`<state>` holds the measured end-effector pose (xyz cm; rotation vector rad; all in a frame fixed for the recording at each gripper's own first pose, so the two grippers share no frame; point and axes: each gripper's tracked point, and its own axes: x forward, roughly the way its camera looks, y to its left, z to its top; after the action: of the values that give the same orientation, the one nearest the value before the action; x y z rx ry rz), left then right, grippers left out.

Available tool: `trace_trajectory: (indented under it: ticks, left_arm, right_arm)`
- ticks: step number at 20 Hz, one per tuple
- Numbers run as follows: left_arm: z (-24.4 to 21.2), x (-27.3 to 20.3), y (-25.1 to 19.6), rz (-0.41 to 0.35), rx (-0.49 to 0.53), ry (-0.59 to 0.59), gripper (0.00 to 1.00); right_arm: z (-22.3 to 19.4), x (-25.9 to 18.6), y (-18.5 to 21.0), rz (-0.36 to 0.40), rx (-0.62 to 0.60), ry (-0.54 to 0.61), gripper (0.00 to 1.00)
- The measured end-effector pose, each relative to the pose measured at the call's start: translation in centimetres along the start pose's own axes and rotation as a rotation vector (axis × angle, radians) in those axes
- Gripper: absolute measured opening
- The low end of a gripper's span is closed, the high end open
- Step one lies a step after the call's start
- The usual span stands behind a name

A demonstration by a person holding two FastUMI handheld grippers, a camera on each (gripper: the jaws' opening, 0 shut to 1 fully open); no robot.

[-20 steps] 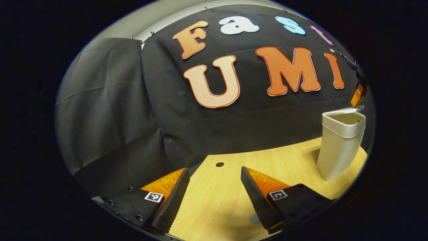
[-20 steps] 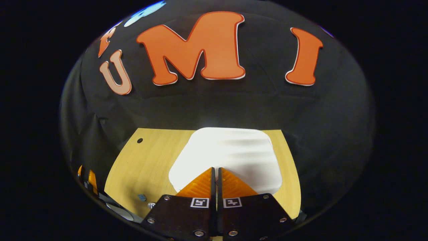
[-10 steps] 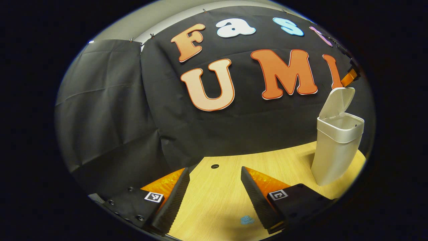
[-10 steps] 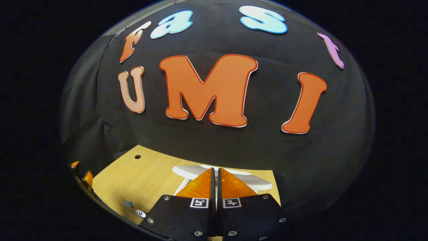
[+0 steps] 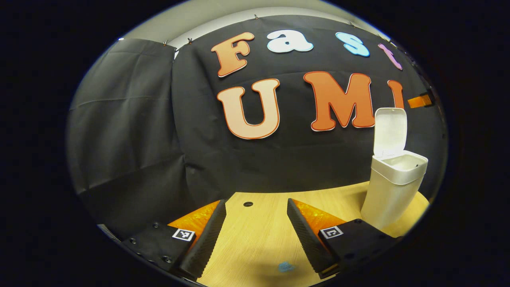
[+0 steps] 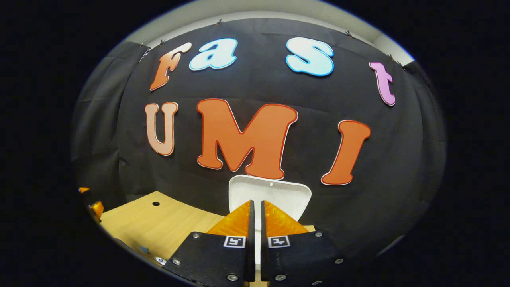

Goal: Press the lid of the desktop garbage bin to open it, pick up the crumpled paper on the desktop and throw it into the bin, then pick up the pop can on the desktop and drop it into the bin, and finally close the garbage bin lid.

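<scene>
Bin [image 5: 392, 187] on counter [image 5: 259, 235] ahead-right of left claw [image 5: 255, 233], fingers spread, lid [image 5: 389, 131] upright, right claw [image 6: 255, 219] pressed together, empty, lid just beyond its tips.

Right hand-held gripper [image 6: 255, 207] nearly closed, empty; the lid [image 6: 271, 191] stands upright behind, apparently apart from it.

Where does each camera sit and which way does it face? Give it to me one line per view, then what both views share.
Left gripper view: rides on the left claw, low over the wooden desk, facing the booth wall; its two fingers stand apart at the bottom, the bin off to the right.
Right gripper view: rides on the right claw, facing the wall just in front of the raised lid; its fingers are shut at the bottom.
Shared: the upright lid, the desk, its small round hole.
</scene>
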<state>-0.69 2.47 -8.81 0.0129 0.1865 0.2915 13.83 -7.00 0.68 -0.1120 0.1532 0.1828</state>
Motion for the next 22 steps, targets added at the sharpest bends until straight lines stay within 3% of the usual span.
trace_trajectory:
  ticks: [3,6,7,8,9,10,14,22]
  left_arm:
    - [0.4,0.7,-0.2,-0.073,0.006,-0.013,0.98]
    - [0.7,1.7,0.1,-0.139,0.012,-0.018,0.98]
    - [0.6,2.0,0.2,-0.156,0.011,-0.016,0.98]
    - [0.6,2.3,0.3,-0.175,0.007,-0.013,0.98]
    - [0.5,2.5,0.3,-0.195,0.004,-0.012,0.98]
    - [0.7,2.7,0.3,-0.211,0.004,-0.013,0.98]
    - [-0.2,3.4,0.4,-0.266,0.012,0.009,0.98]
    - [-1.2,3.5,0.2,-0.325,0.020,0.042,0.98]
  right_arm:
    - [-0.3,-1.7,2.3,0.006,-0.024,-0.023,0.21]
    - [-0.8,-3.3,5.8,0.043,-0.005,-0.051,0.54]
    - [-1.1,-3.8,7.5,0.070,0.015,-0.061,0.59]
    - [-1.5,-4.2,8.9,0.093,0.031,-0.063,0.70]
    - [-2.0,-4.6,10.1,0.108,0.042,-0.067,0.70]
    - [-2.3,-5.0,11.1,0.117,0.047,-0.068,0.81]
    - [-5.1,-6.2,15.3,0.156,0.042,-0.032,0.92]
    - [-14.1,-8.5,21.3,0.227,0.016,0.123,0.96]
